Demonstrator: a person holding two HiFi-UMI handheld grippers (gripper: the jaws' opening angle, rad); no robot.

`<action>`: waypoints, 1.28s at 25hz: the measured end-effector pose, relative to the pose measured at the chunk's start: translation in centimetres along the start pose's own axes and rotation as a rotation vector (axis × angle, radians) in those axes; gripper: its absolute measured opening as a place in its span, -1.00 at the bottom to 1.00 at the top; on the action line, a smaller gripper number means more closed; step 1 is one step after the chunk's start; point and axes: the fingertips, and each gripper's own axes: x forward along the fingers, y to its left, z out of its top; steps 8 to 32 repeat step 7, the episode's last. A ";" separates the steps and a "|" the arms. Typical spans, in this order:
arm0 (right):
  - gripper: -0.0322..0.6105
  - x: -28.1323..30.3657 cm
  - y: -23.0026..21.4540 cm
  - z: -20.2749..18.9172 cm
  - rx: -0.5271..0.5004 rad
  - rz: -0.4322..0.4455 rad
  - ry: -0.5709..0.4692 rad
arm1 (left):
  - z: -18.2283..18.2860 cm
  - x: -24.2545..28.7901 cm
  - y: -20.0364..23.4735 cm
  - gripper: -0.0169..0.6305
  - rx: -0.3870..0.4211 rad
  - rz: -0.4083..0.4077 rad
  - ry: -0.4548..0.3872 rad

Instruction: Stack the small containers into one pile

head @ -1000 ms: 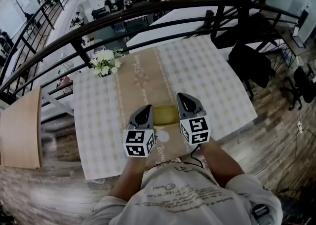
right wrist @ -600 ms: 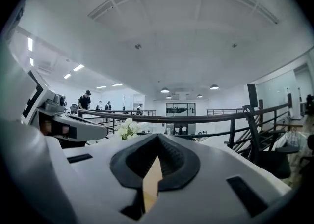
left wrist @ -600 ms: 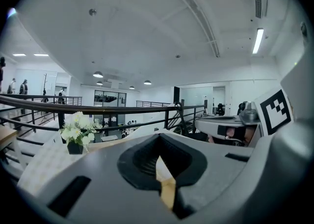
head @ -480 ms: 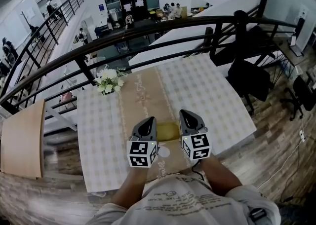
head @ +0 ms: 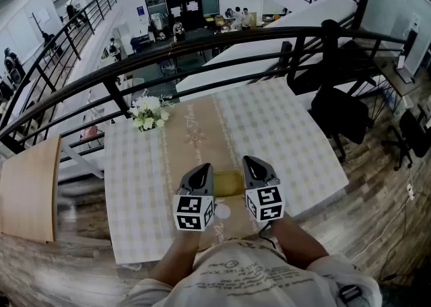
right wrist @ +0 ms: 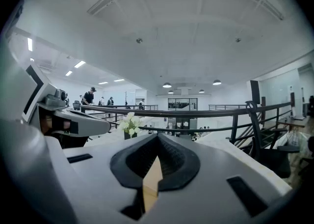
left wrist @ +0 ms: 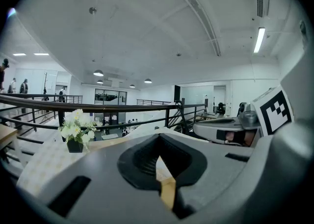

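In the head view a low yellow-olive container [head: 227,182] lies on the tan runner near the table's front edge; I cannot tell whether it is one piece or several. My left gripper [head: 199,174] hovers just left of it and my right gripper [head: 254,165] just right, both level and pointing away from me. In the left gripper view the left gripper [left wrist: 159,163] has its jaws together with nothing between them. The right gripper [right wrist: 154,169] looks the same in its own view. Neither gripper view shows the container.
The table [head: 296,117] has a checked cloth and a tan runner [head: 199,130]. A small pot of white flowers [head: 148,114] stands at the far left. A small white disc [head: 222,211] lies by the front edge. A black railing [head: 222,43] runs behind the table.
Both grippers have dropped lower in the head view, closer to my body, staying side by side. The yellow-olive container still lies between them. Jaws unchanged.
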 end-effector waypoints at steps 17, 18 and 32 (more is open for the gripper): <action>-0.89 0.5 0.3 0.2 -0.010 0.005 0.011 | 0.1 0.1 0.7 -0.94 -0.007 0.008 0.004; -0.89 0.5 0.3 0.2 -0.010 0.005 0.011 | 0.1 0.1 0.7 -0.94 -0.007 0.008 0.004; -0.89 0.5 0.3 0.2 -0.010 0.005 0.011 | 0.1 0.1 0.7 -0.94 -0.007 0.008 0.004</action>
